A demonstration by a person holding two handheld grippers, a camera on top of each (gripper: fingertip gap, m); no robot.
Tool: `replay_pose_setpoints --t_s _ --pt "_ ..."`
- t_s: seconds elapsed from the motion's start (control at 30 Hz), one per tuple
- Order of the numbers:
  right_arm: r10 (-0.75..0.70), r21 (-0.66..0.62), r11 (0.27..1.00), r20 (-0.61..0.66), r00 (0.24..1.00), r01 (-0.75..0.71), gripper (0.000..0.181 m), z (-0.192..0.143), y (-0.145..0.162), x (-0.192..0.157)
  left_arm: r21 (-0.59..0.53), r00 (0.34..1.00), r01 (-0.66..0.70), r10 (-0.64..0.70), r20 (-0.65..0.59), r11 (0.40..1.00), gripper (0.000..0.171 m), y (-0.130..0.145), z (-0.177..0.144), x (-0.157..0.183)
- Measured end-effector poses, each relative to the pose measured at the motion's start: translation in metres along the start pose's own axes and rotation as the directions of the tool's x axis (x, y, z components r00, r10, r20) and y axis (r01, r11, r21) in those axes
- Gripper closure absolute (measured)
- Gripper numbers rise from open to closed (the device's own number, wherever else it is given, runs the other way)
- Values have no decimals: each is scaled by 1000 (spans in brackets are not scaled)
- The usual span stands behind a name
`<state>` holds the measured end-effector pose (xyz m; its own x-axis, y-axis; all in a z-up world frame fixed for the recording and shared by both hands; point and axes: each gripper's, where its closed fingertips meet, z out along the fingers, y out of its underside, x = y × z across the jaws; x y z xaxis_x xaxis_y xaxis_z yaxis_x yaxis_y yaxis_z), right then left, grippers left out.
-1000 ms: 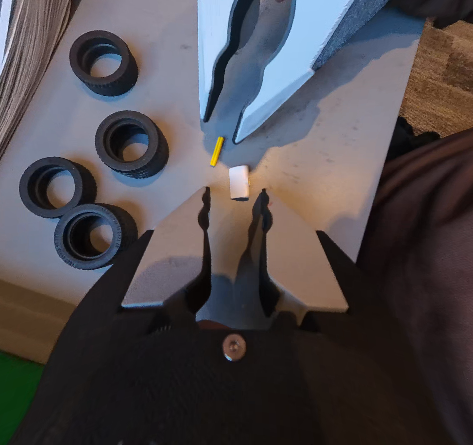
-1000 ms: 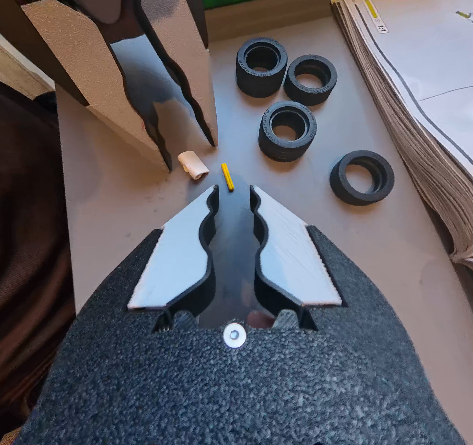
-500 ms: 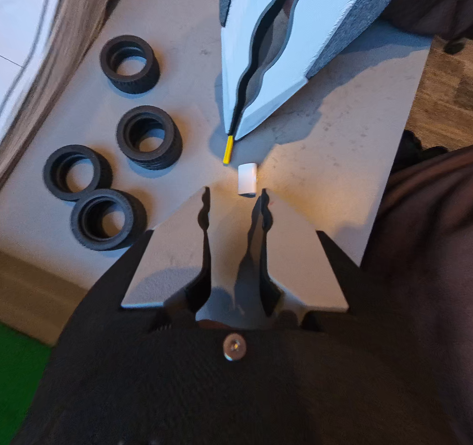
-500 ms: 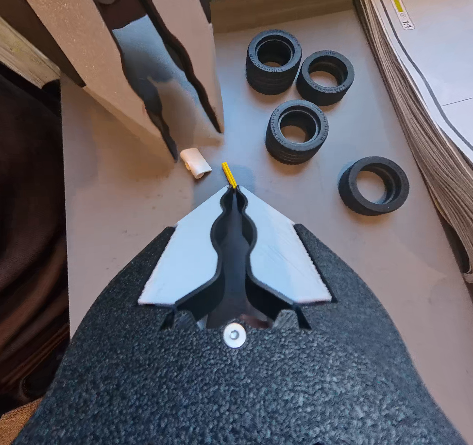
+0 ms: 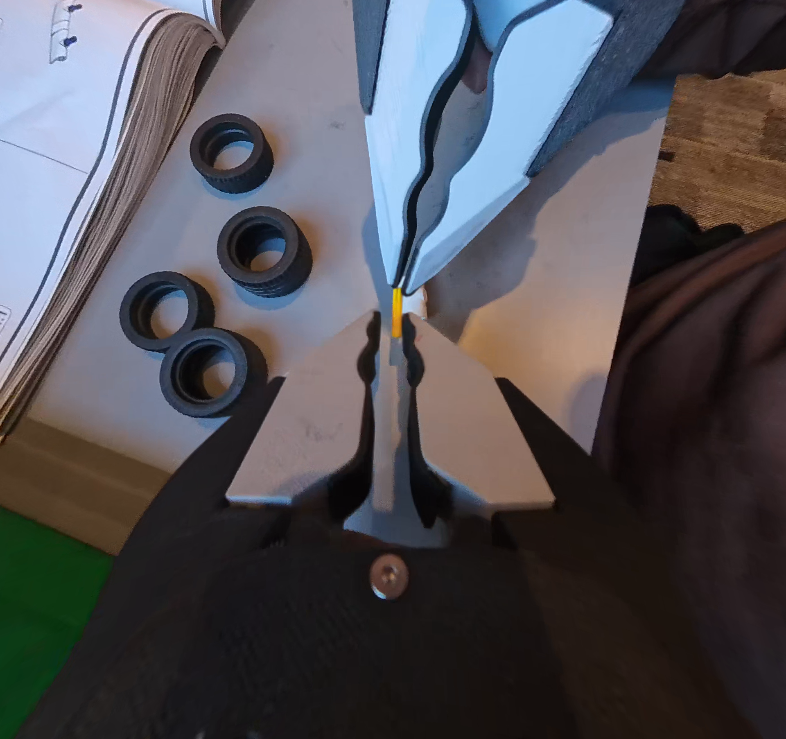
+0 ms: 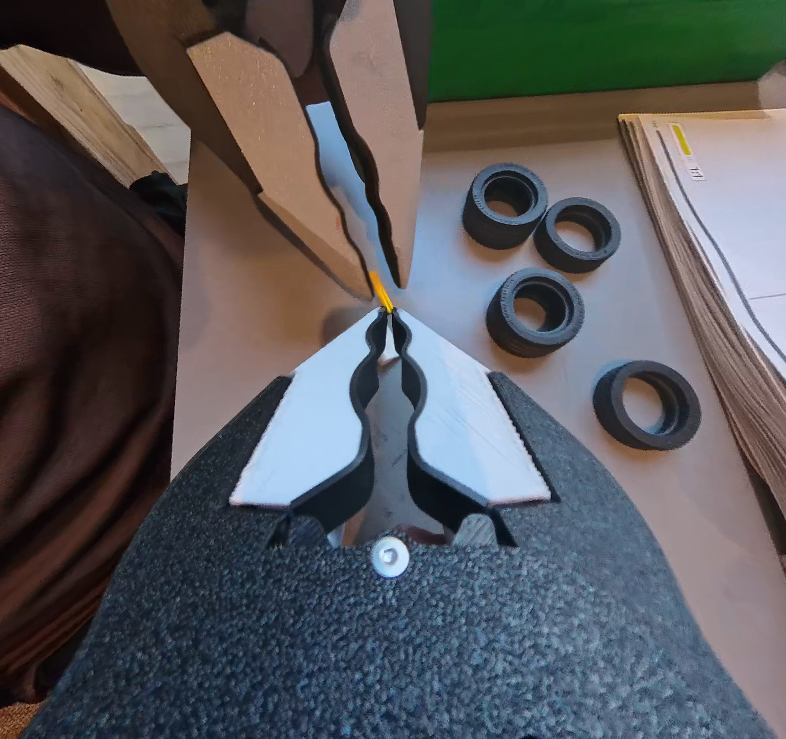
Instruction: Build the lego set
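My right tool (image 6: 388, 312) pinching the thin yellow axle (image 6: 380, 291) by one end above the table (image 6: 255, 293), my left tool (image 5: 389, 321) spread narrowly around its free end, four black tyres (image 5: 263, 263) beside the open manual (image 5: 64, 144).

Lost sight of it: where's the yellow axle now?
The yellow axle is pinched in the right gripper, its free end between the open left gripper fingertips.
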<state>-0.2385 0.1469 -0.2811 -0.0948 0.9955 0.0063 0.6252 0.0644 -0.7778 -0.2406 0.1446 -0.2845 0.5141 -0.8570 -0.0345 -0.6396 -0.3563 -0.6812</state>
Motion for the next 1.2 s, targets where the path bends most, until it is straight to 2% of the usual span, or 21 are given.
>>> replay_pose_setpoints --t_s 0.07,0.23,0.37,0.47,0.53,0.6,0.73,0.8,0.87,1.2 --pt "2 -1 1000 9 1000 -2 180 4 0 -2 4 1000 16 -16 -16 1000 169 3 -1 3" --pt "9 4 1000 24 1000 -9 180 8 -1 -4 14 999 47 -47 -7 999 170 8 -1 3" --pt "-24 -29 999 5 1000 24 180 4 6 -2 -26 998 -3 5 62 1000 170 21 -1 -1" --pt "-10 -22 1000 22 1000 11 165 -1 8 0 -72 995 -59 64 79 996 170 32 0 2" --pt "-13 -41 999 45 999 15 146 -1 11 0 -82 994 -70 77 75 994 170 32 -1 6" --pt "-48 -77 996 54 997 52 141 1 16 -1 -81 988 -106 114 103 991 170 31 -1 4" --pt "-85 -135 986 110 990 100 147 10 25 -5 -74 962 -213 223 156 974 170 30 0 3" --pt "-75 -127 988 132 988 92 162 12 23 -6 -87 941 -271 283 185 959 170 31 0 3" --pt "-79 -116 989 130 988 95 165 13 23 -5 -104 918 -318 334 215 942 170 30 -1 3" --pt "3 -61 998 159 987 7 169 7 22 -2 -46 926 -287 289 244 957 170 23 6 6"
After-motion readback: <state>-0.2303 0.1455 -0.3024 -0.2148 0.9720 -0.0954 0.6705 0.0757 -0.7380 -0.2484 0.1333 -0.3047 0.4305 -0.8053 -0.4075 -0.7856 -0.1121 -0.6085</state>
